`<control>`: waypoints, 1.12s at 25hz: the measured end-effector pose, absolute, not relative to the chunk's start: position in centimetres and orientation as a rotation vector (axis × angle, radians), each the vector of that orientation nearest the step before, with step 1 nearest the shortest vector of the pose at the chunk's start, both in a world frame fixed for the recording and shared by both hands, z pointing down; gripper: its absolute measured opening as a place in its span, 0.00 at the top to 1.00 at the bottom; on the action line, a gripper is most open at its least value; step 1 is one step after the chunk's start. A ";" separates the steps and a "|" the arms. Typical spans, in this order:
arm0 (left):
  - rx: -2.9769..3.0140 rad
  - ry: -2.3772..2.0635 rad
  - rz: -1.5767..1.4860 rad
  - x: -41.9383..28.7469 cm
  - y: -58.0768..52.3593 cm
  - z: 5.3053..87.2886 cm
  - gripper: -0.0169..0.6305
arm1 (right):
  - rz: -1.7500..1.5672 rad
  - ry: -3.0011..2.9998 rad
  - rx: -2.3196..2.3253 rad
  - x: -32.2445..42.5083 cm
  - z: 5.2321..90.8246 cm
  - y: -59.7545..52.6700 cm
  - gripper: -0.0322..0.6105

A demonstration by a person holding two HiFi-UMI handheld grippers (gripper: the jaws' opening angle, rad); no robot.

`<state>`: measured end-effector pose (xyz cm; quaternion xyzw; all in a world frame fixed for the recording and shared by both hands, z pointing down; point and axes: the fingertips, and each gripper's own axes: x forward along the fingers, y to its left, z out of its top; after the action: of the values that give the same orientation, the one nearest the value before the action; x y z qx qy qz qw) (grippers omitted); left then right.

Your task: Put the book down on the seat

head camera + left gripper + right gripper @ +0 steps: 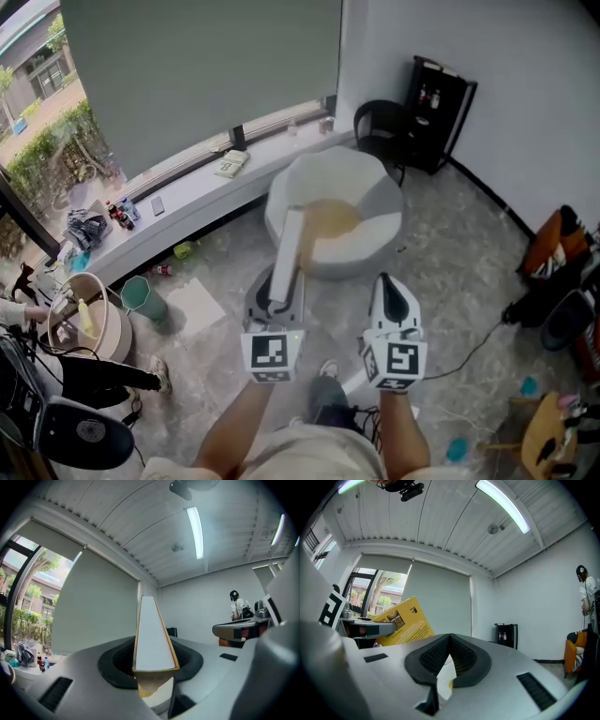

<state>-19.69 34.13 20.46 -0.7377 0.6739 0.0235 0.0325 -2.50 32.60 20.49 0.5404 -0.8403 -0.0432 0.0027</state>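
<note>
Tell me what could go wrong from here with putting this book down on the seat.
The left claw grips the book only at its near end, so the long free part may pivot or slip. The book stands edge-up; released like that, it could topple and slide off the rounded seat onto the floor.

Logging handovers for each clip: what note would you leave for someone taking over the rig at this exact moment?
Left tongs: shut on the yellow-covered book with white page edges, held on edge and pointing ahead.
Right tongs: shut, empty, level beside the left.
Round white seat: on the floor just ahead; the book is not on it yet.
Done: book is gripped.
Left: lower it onto the seat, then release.
</note>
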 end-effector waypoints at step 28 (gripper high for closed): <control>-2.224 2.111 -0.014 -12.7 6.1 20.0 0.75 | -0.037 -2.657 1.684 4.9 21.5 4.3 0.95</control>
<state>-12.73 6.07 19.95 -0.7248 0.6880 -0.0045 0.0375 4.95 4.29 21.48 0.5353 -0.8446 -0.0116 -0.0020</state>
